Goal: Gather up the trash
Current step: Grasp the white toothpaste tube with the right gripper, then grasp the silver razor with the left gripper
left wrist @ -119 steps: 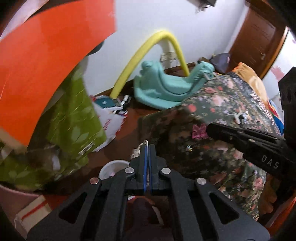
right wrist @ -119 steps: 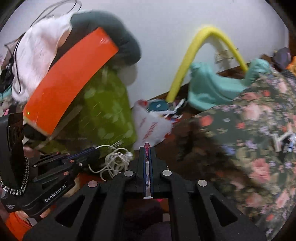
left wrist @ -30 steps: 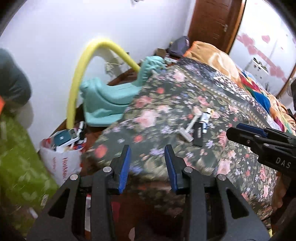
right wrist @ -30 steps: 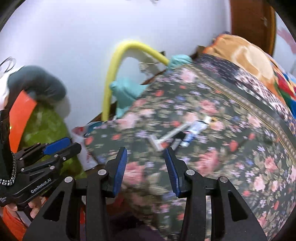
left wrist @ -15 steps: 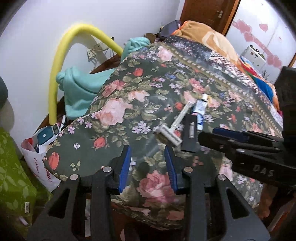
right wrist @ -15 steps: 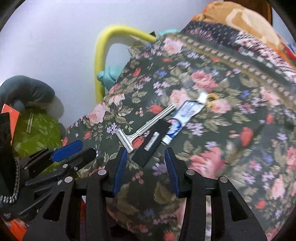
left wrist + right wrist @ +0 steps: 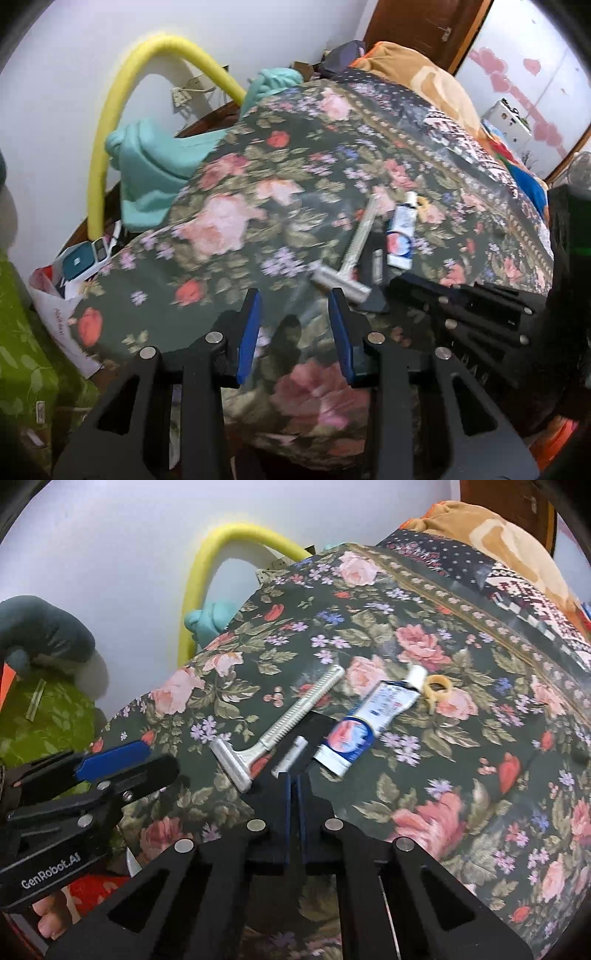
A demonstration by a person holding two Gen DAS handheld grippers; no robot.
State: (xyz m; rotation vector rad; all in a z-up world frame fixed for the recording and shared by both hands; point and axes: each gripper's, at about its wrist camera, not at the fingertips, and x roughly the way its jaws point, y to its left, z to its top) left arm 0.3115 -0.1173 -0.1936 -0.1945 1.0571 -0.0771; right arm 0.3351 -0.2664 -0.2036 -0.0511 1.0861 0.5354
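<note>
A silver disposable razor (image 7: 275,726), a white and blue toothpaste tube (image 7: 365,724), a flat black packet (image 7: 295,755) with a small silver piece on it, and a yellow ring (image 7: 437,687) lie on the floral bedspread (image 7: 424,801). My right gripper (image 7: 293,779) is shut on the near edge of the black packet. My left gripper (image 7: 293,314) is open and empty, just left of the razor head (image 7: 340,284); it also shows at the left of the right wrist view (image 7: 122,766). The tube shows in the left wrist view too (image 7: 400,236).
A white bag (image 7: 70,280) full of discarded items sits on the floor left of the bed. A yellow foam arch (image 7: 122,92) and teal toy (image 7: 151,173) stand by the wall. A green bag (image 7: 48,720) is at left. A wooden door (image 7: 424,26) is behind the bed.
Both grippers have come down closer to the items on the bed. My right gripper, open half a second ago, has shut on the black packet's edge. The left stays open.
</note>
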